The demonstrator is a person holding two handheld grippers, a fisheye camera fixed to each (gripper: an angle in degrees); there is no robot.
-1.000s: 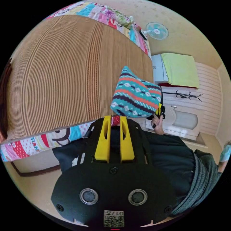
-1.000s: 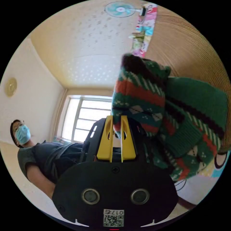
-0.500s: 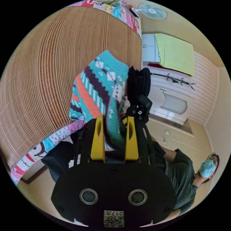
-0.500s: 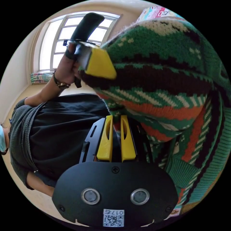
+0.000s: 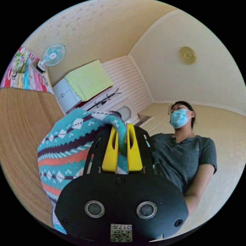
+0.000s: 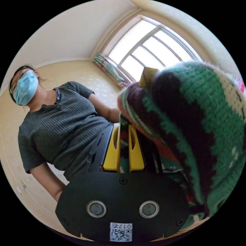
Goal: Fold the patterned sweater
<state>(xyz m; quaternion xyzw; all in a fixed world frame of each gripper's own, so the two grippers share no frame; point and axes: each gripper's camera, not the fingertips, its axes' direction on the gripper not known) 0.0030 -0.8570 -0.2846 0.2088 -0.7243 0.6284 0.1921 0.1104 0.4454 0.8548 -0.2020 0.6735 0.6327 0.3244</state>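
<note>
Both grippers: pinching the patterned sweater [image 5: 64, 153].
Left gripper [image 5: 120, 128]: jaws pressed on knit.
Right gripper [image 6: 124, 126]: likewise, apparently.

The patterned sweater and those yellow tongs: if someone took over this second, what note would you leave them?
Left tongs: shut on the patterned sweater, knit pinched between both jaws.
Right tongs: shut on the same sweater, which bunches up close beside them.
Where: the sweater is held up in a bundle, next to the ribbed brown mat, not spread flat.
Done: both ends gripped.
Left: probably lay it on the mat and make the folds; no neat fold shows yet.
</note>
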